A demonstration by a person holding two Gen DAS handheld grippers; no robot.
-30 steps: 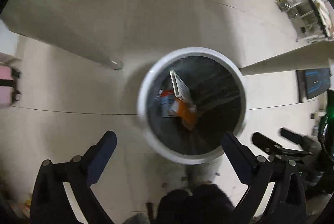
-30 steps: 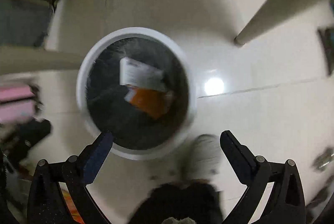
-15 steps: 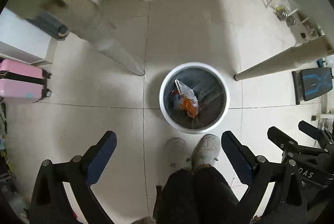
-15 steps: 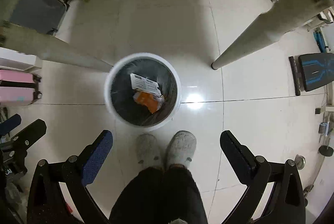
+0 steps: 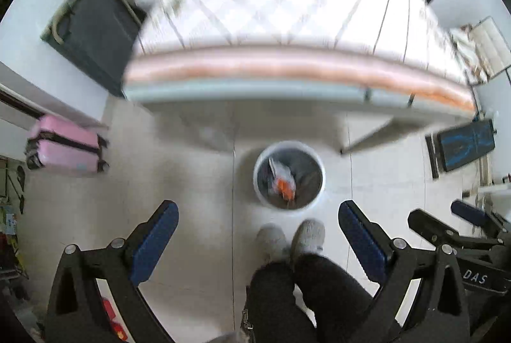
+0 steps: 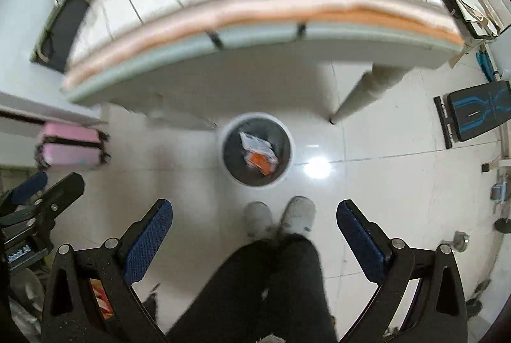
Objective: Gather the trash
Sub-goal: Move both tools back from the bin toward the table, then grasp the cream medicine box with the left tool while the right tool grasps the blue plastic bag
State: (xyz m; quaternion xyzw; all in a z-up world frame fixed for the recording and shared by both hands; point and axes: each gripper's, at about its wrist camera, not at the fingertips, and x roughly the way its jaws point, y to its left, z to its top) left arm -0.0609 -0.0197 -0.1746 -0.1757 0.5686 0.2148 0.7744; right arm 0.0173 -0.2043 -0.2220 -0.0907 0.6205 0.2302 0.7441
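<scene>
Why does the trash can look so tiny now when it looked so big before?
Both grippers, left and right, rose up and away from the trash can, so it looks smaller and the table above it has come into view. Nothing was grabbed or dropped. Both grippers stayed open and empty, and the orange and white wrappers still lie in the can, by the person's feet.
</scene>
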